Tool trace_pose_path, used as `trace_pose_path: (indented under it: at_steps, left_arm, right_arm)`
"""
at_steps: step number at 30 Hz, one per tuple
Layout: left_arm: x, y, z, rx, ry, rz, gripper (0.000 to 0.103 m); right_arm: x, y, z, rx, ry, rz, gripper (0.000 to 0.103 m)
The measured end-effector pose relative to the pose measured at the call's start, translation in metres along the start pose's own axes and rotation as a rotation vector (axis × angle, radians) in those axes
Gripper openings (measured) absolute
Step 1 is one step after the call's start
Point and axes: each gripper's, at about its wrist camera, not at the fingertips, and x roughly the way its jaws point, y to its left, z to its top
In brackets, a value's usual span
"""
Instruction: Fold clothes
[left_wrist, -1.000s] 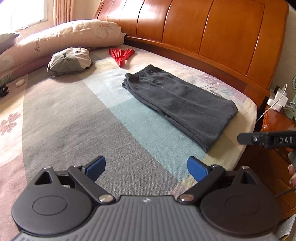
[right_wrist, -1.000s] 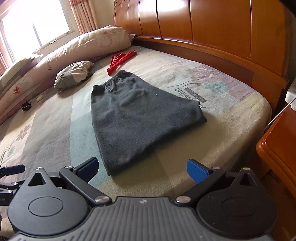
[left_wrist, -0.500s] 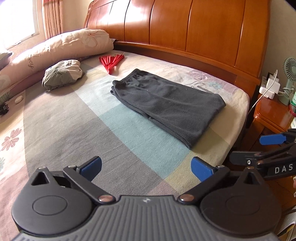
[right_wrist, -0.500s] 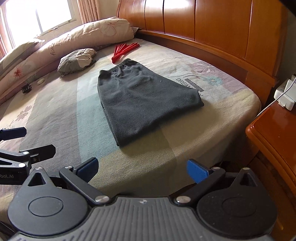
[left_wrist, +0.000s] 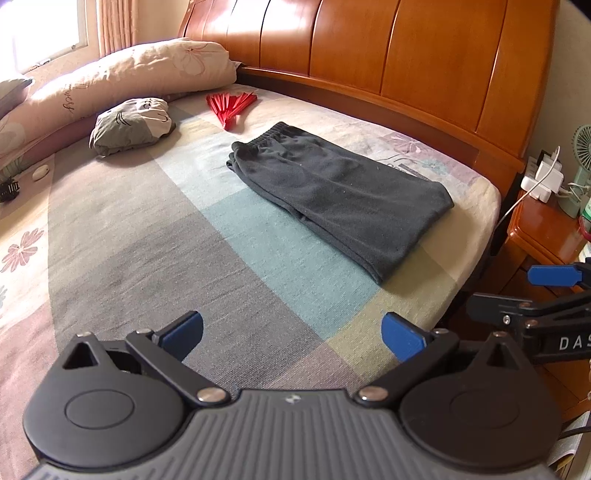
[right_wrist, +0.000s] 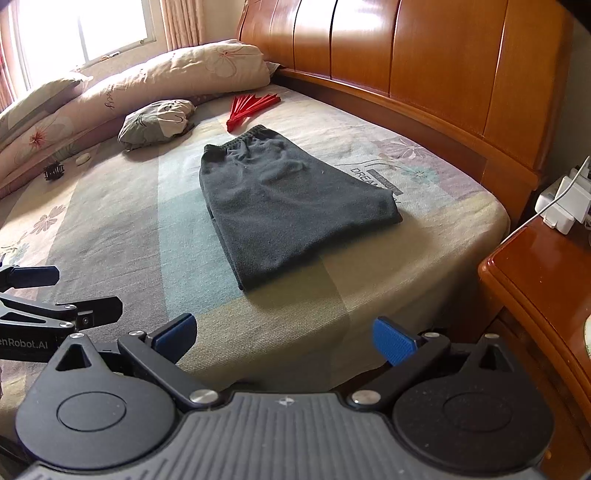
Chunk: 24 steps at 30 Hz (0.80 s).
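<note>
While dark folded pants (left_wrist: 340, 192) flat on bed (left_wrist: 147, 236): L gripper (left_wrist: 291, 334) & R gripper (right_wrist: 284, 338) fingers wide apart, empty.

The folded trousers (left_wrist: 340, 195) are laid flat on the bed (left_wrist: 155, 236), near its right edge and in front of the headboard (left_wrist: 399, 62). Beyond their waistband a fan (left_wrist: 231, 105) is seen, and left of that a small cushion (left_wrist: 131, 123) set before the long pillow (left_wrist: 122, 77). A nightstand (left_wrist: 546, 232) is placed right of the bed.
</note>
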Motion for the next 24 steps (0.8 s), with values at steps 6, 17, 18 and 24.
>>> trace_pose_path:
  at_steps: [6, 17, 18, 24]
  left_arm:
    - [0.003, 0.000, 0.001, -0.002, 0.010, -0.003, 0.102]
    - [0.008, 0.003, 0.001, -0.023, 0.032, -0.001, 0.102]
    - [0.009, 0.003, 0.001, -0.024, 0.032, 0.000, 0.102]
    - [0.011, 0.005, 0.002, -0.037, 0.038, 0.000, 0.102]
  right_arm:
    - [-0.001, 0.000, 0.002, 0.004, -0.009, -0.013, 0.103]
    - [0.002, 0.002, 0.005, 0.007, -0.006, -0.002, 0.103]
    - [0.003, 0.002, 0.005, 0.006, -0.005, -0.001, 0.103]
    - [0.006, 0.003, 0.006, 0.004, -0.001, 0.006, 0.103]
